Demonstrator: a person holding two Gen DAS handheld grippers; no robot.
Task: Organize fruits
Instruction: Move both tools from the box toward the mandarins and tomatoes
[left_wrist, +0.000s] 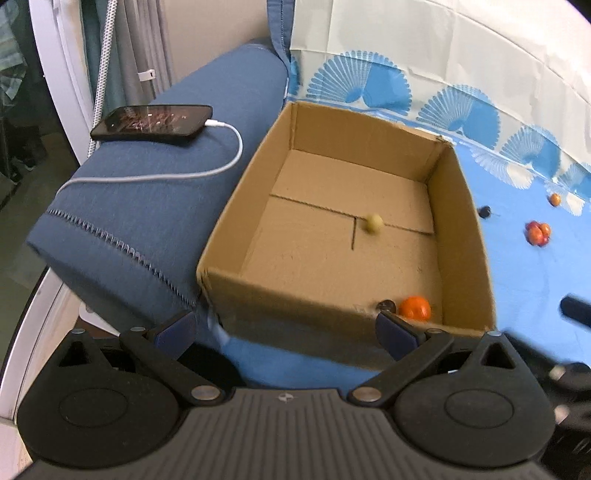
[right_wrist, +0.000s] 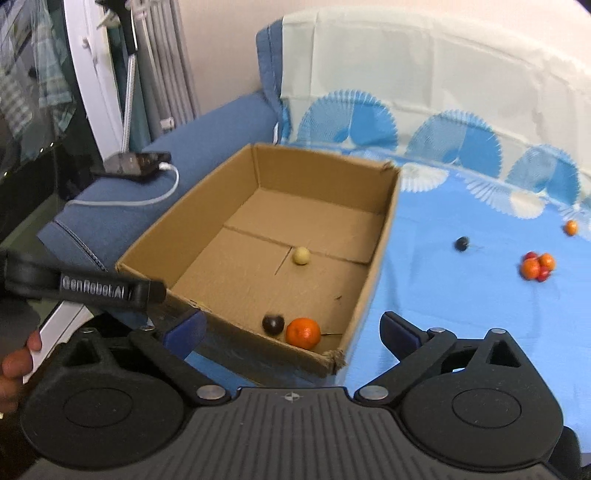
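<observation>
An open cardboard box (left_wrist: 463, 236) (right_wrist: 384, 229) sits on a blue patterned sheet. Inside it lie a pale yellow fruit (left_wrist: 373, 223) (right_wrist: 301, 255), an orange (left_wrist: 415, 308) (right_wrist: 303, 333) and a dark fruit (left_wrist: 386, 305) (right_wrist: 273, 323). On the sheet to the right lie a dark fruit (left_wrist: 484, 211) (right_wrist: 461, 243), a red-orange cluster (left_wrist: 538, 233) (right_wrist: 537, 266) and a small orange fruit (left_wrist: 554, 199) (right_wrist: 570, 227). My left gripper (left_wrist: 286, 328) is open and empty at the box's near wall. My right gripper (right_wrist: 291, 332) is open and empty over the box's near right corner.
A blue sofa arm (left_wrist: 147, 206) (right_wrist: 122, 214) lies left of the box, with a phone (left_wrist: 153, 121) (right_wrist: 135, 164) on a white cable (left_wrist: 229, 162) on it. The left gripper's body (right_wrist: 81, 290) shows at the left of the right wrist view. A white frame (left_wrist: 62, 74) stands at far left.
</observation>
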